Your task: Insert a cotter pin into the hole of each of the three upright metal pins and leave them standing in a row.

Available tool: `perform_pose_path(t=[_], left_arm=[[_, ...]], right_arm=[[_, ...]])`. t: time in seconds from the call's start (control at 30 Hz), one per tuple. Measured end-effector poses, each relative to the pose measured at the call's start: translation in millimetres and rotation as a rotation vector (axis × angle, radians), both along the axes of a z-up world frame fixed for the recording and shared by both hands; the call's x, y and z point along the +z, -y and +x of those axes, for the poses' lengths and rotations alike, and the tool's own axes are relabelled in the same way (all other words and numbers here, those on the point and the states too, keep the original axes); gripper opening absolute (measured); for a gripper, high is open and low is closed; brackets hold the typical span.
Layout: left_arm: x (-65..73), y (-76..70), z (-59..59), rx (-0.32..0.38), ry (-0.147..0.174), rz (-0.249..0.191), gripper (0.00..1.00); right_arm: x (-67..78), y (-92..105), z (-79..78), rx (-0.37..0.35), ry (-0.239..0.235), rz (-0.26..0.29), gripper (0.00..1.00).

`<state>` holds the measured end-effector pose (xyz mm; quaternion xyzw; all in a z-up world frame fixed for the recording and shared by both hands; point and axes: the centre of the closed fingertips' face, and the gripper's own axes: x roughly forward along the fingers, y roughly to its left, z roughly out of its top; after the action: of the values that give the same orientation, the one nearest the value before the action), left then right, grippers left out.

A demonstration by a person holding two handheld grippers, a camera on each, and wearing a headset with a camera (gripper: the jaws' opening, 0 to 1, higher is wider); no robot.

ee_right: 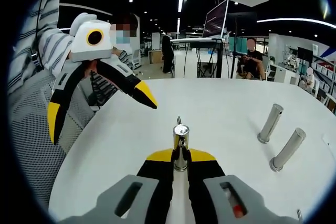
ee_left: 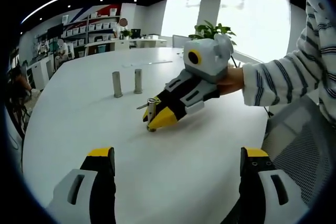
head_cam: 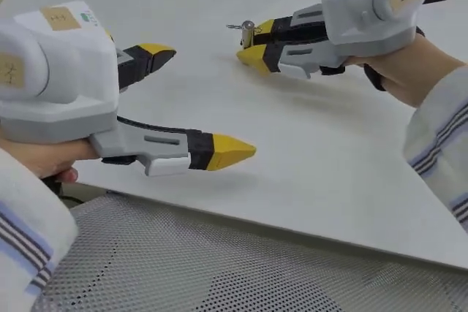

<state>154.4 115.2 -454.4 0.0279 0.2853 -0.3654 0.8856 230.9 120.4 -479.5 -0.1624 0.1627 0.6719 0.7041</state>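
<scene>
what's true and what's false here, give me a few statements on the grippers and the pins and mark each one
1. The right gripper is shut on a metal pin. True.
2. The left gripper holds a cotter pin. False: its jaws stand open with nothing between them.
3. A cotter pin sticks out sideways near the top of the held pin. True.
4. The two other pins lie flat on the table. False: both stand upright, apart from the held one.
</scene>
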Motion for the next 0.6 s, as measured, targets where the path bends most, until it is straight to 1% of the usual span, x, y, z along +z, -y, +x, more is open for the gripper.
perform_pose_path(t=[0.1, 0.17, 0.23, 0.3, 0.33, 0.37, 0.4, 0.47, 0.5, 0.6], left_arm=[[1.0, 0.7, 0.2, -0.005, 0.002, 0.003, 0.99], [1.7, 1.1, 0.8, -0.004, 0.003, 0.003, 0.99], [2.0, 0.2, 1.9, 0.004, 0.001, 0.005, 0.99], [4.7, -0.3, 3.3, 0.007, 0.006, 0.006, 0.99], [7.6, -0.1, 4.1, 0.008, 0.010, 0.004, 0.99], [9.5, 0.0, 4.6, 0.007, 0.014, 0.005, 0.99], [11.6, 0.3, 4.9, 0.005, 0.017, 0.007, 0.99], [13.9, 0.2, 5.4, 0.004, 0.022, 0.011, 0.99], [15.5, 0.1, 5.6, 0.004, 0.026, 0.013, 0.99], [19.2, 0.7, 5.6, 0.004, 0.037, 0.016, 0.99]], right_arm=[[0.7, -0.1, -0.3, -0.001, -0.005, 0.006, 0.04], [1.0, -0.3, -1.1, 0.004, 0.004, 0.003, 0.04], [1.6, -0.6, -1.2, -0.002, -0.001, -0.001, 0.05], [2.7, -1.0, -1.3, -0.020, -0.022, 0.001, 0.05], [3.0, -0.9, 0.1, -0.057, -0.062, 0.009, 0.06], [3.5, -0.5, 0.3, -0.060, -0.064, 0.015, 0.10], [4.9, 0.7, -1.2, -0.056, -0.052, 0.020, 0.15], [5.4, 2.8, -3.4, -0.060, -0.058, 0.011, 0.27], [6.6, 5.1, -3.7, -0.066, -0.046, 0.005, 0.31], [15.4, 10.9, -6.0, -0.088, -0.033, 0.009, 0.35]])
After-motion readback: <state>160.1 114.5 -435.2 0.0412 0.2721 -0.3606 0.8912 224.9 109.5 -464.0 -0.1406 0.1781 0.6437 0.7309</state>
